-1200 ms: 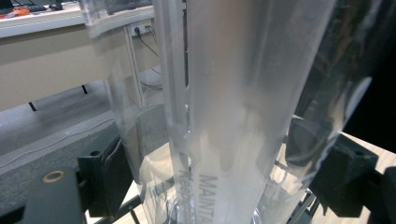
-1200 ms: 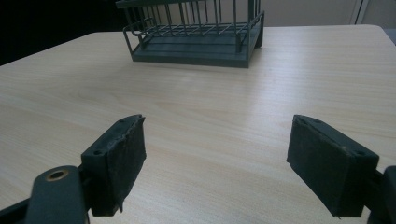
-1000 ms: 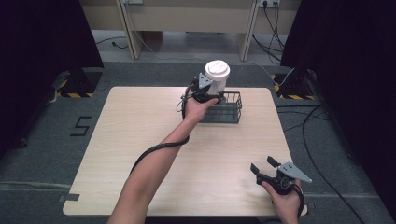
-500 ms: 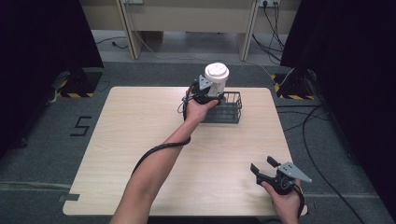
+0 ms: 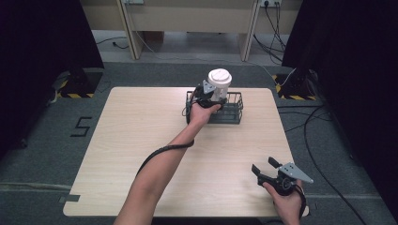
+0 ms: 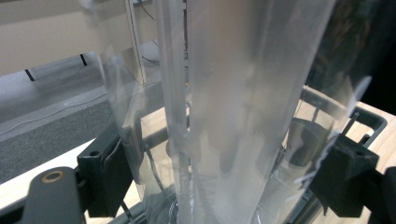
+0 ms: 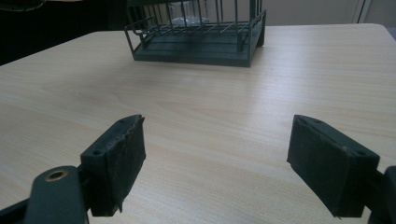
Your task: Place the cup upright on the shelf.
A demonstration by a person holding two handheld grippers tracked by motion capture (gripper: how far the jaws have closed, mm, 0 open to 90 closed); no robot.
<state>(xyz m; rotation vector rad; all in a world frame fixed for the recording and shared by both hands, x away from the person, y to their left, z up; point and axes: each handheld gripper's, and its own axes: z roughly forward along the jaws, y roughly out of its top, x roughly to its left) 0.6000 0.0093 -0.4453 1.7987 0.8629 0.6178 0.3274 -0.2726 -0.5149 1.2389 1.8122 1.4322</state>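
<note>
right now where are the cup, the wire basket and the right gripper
cup [image 5: 219, 78]: high view, on its white lid.
wire basket [image 5: 233, 111]: high view, on its dark right-hand wall.
right gripper [image 5: 264, 166]: high view, midway between its open fingers, near the table's front right corner.

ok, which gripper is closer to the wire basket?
Left. The left gripper is at the wire basket, its jaws closed on the clear cup standing in it. The right gripper sits open near the table's near edge, well short of it.

Cup [image 5: 219, 84] in basket [image 5: 232, 112], table's [image 5: 141, 131] far side
</note>
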